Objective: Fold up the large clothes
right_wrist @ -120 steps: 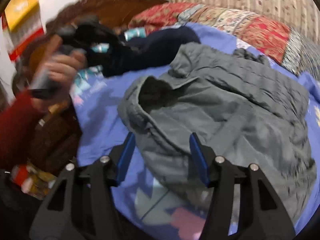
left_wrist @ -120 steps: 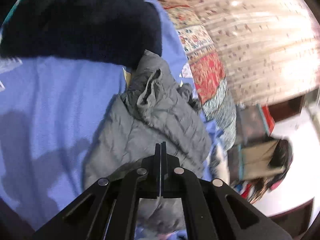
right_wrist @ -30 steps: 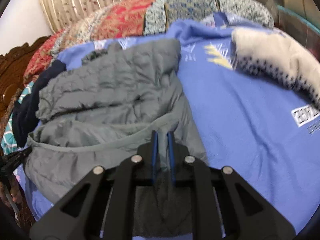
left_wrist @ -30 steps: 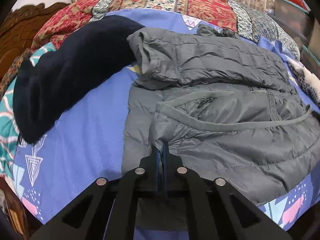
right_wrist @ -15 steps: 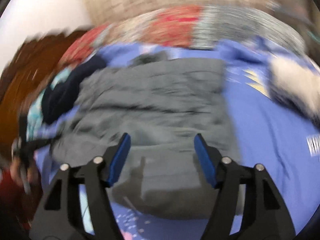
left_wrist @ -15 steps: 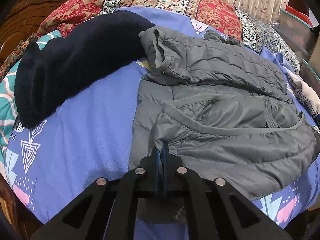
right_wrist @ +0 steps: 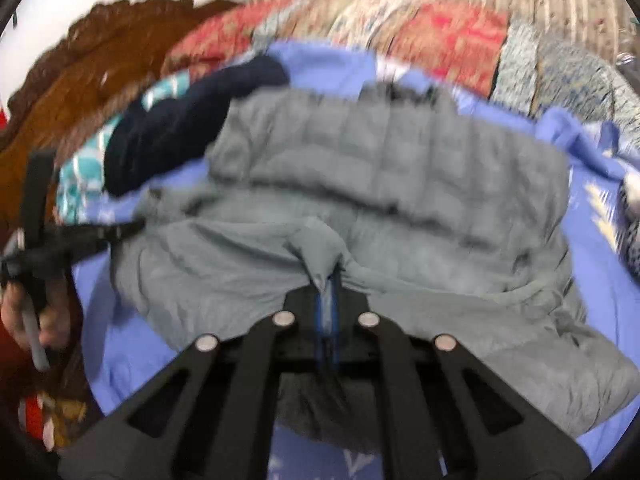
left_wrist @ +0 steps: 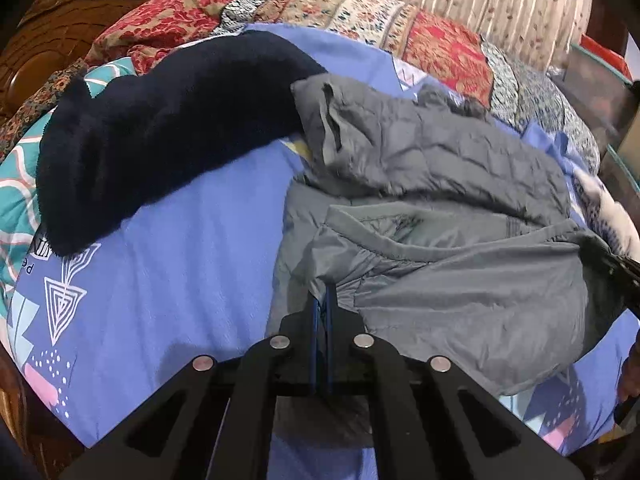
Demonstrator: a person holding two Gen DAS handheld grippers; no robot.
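right view motion-blurred; jacket [right_wrist: 384, 184] hem hidden under fingers [right_wrist: 320, 312]

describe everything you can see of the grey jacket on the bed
The grey jacket is a quilted puffer of thin, shiny-looking fabric, lying partly folded on the blue bedsheet, one stitched panel doubled over the smoother part. Its top left corner touches the dark navy garment. The left gripper and right gripper each have jaws shut on a pinch of its near edge, lifting small peaks.
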